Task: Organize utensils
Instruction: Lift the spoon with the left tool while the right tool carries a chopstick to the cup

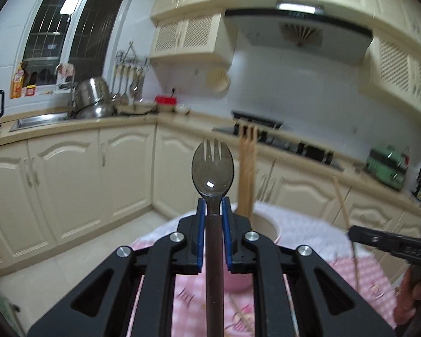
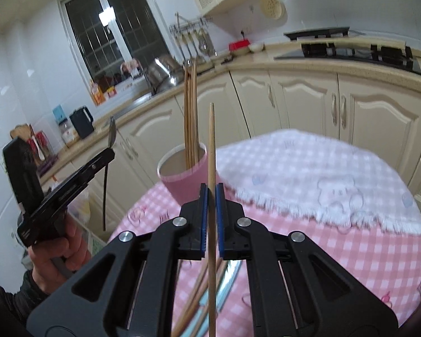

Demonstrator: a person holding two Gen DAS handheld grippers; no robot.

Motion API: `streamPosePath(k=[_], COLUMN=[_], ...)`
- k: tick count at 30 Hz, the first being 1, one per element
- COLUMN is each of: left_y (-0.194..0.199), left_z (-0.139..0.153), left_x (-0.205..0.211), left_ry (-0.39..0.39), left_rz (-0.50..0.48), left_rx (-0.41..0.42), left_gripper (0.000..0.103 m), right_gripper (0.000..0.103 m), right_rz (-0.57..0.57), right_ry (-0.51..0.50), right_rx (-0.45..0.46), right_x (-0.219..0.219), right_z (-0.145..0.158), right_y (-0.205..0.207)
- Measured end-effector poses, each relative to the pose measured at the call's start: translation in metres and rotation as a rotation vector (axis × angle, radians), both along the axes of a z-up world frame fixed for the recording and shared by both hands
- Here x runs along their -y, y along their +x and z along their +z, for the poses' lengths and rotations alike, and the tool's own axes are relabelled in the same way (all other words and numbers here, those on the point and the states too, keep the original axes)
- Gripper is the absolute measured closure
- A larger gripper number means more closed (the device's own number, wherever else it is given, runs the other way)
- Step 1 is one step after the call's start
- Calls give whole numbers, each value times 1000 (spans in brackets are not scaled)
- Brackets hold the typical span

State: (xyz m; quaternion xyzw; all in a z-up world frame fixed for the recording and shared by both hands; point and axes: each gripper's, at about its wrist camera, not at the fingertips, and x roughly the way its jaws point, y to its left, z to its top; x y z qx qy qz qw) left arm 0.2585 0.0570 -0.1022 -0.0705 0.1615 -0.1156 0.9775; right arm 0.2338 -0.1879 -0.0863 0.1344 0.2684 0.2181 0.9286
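My left gripper (image 1: pixel 214 200) is shut on a dark metal spork (image 1: pixel 212 168), held upright above the table; it also shows at the left of the right wrist view (image 2: pixel 109 154). My right gripper (image 2: pixel 212 189) is shut on a single wooden chopstick (image 2: pixel 211 140), held upright just in front of a pink cup (image 2: pixel 182 179). Several wooden chopsticks (image 2: pixel 190 106) stand in the cup. In the left wrist view the cup (image 1: pixel 266 224) lies just behind my left fingers, with the chopsticks (image 1: pixel 247 168) rising from it. More chopsticks (image 2: pixel 199 295) lie on the table under my right gripper.
A round table with a pink checked cloth (image 2: pixel 336 252) and a white bear towel (image 2: pixel 322 174) holds everything. Cream cabinets (image 1: pixel 70 174), a sink with steel pots (image 1: pixel 92 98) and a black hob (image 2: pixel 350 52) line the walls behind.
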Motion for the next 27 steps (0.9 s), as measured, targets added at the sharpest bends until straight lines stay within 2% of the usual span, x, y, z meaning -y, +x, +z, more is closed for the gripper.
streamPosePath(k=[9, 14, 21, 27], left_y=[20, 34, 70, 96], left_z=[46, 62, 57, 26], left_x=[6, 18, 35, 35], left_ry=[-173, -178, -169, -181], left_rz=[-140, -154, -156, -139], left_rx=[124, 188, 198, 140], left_gripper=[92, 92, 92, 92], right_gripper=[97, 97, 97, 97], right_rz=[-33, -56, -43, -60], right_ry=[92, 124, 143, 129], right_rx=[186, 254, 317, 308], right_x=[-11, -17, -34, -47], right_z=[62, 85, 101, 78], right_y=[29, 52, 87, 110])
